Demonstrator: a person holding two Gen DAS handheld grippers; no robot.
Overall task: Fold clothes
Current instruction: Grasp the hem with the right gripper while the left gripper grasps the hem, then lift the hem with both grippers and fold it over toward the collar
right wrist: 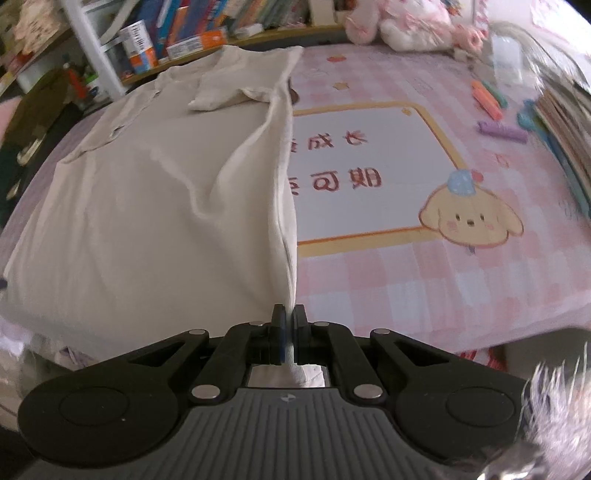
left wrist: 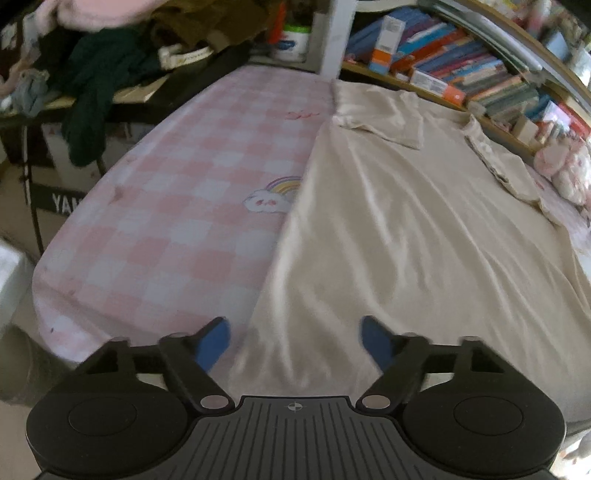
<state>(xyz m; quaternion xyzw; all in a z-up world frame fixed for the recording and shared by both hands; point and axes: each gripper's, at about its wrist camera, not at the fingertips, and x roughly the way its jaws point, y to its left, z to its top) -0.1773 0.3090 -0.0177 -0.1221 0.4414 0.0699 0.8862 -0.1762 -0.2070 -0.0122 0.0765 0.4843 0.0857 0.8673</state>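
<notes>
A cream short-sleeved shirt lies spread on the pink checked bed sheet, collar toward the far bookshelf. My left gripper is open, its blue pads straddling the shirt's near left hem just above the cloth. In the right wrist view the same shirt fills the left half. My right gripper is shut on the shirt's right hem edge, which rises in a taut ridge from the jaws toward the folded sleeve.
A shelf of books runs along the bed's far side. Dark clothes hang over a table at the left. Plush toys, markers and stacked books sit at the right, by a printed puppy panel.
</notes>
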